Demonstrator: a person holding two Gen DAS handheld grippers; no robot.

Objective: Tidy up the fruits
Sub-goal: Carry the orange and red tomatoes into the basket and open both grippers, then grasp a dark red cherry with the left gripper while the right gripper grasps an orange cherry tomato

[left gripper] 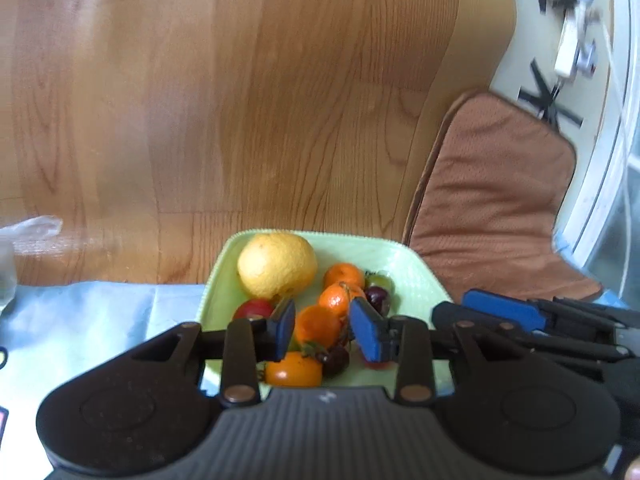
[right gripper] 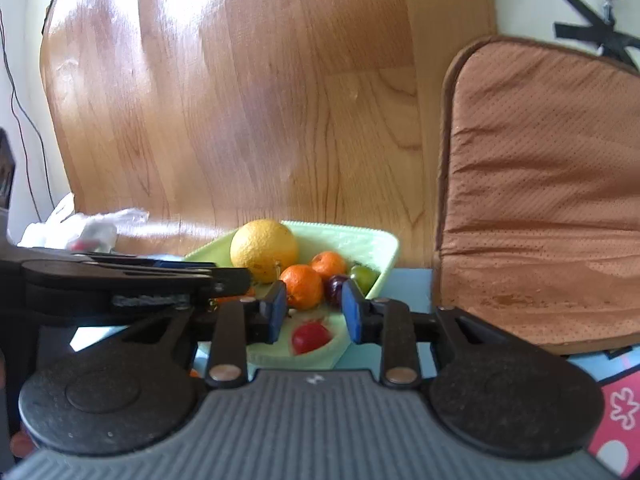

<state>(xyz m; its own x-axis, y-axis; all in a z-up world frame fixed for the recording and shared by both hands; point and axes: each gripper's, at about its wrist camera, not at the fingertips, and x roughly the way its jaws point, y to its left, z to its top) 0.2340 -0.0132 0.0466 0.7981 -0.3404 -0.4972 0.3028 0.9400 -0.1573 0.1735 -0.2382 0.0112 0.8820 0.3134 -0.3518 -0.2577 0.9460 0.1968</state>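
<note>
A pale green square plate (left gripper: 416,276) sits at the far edge of a light blue cloth (left gripper: 100,320) on the table, and it is full of fruit. A big round yellow citrus fruit (left gripper: 276,264) lies in the plate's far left corner. Small orange mandarins (left gripper: 340,298) sit beside it in the middle, with a dark purple plum (left gripper: 378,298) and a green plum (left gripper: 380,280) toward the right edge. A small red tomato (right gripper: 310,338) lies near the front edge. The left gripper (left gripper: 324,330) hangs over the plate with its blue pads nearly closed (nothing is pinched between them). The right gripper (right gripper: 314,312) is also nearly closed and holds nothing. A brown padded chair cushion (right gripper: 540,200) stands behind the plate on the right.
</note>
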